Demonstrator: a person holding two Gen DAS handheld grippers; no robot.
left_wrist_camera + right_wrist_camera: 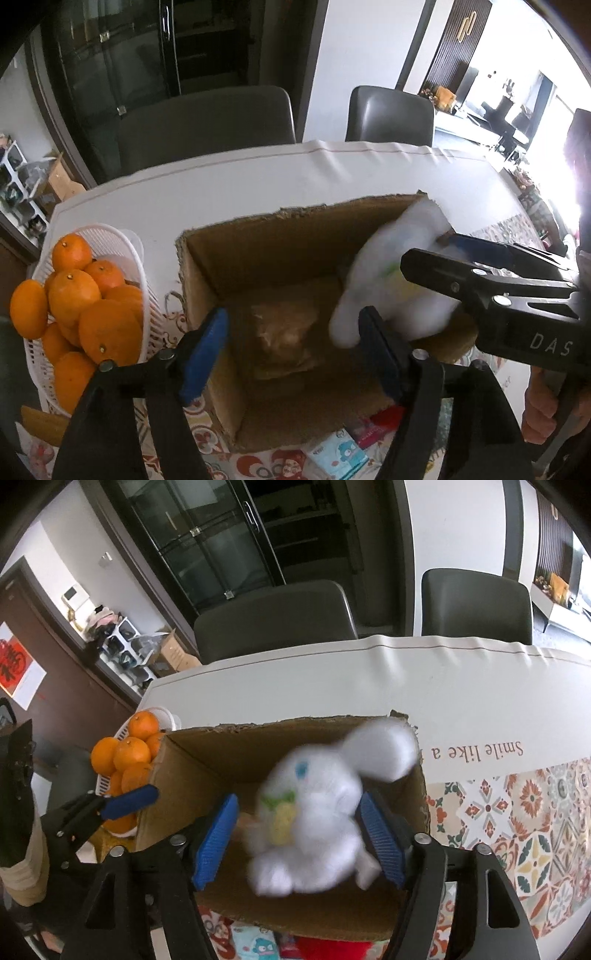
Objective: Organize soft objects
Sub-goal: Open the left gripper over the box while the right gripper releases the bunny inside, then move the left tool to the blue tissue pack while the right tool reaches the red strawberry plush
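Observation:
An open cardboard box (258, 236) (192, 760) stands on the table. A white plush rabbit (314, 812) (391, 280), blurred by motion, is inside the box opening between the wide-apart blue pads of my right gripper (299, 838); the pads do not press it. The right gripper also shows in the left wrist view (424, 254) at the box's right side. My left gripper (291, 354) is open and empty over the box's near part. A brownish soft item (284, 339) lies on the box floor.
A white basket of oranges (79, 306) (129, 760) stands left of the box. Small colourful packets (340, 454) (258, 945) lie in front of the box. Two dark chairs (207, 122) (476, 605) stand beyond the table's far edge.

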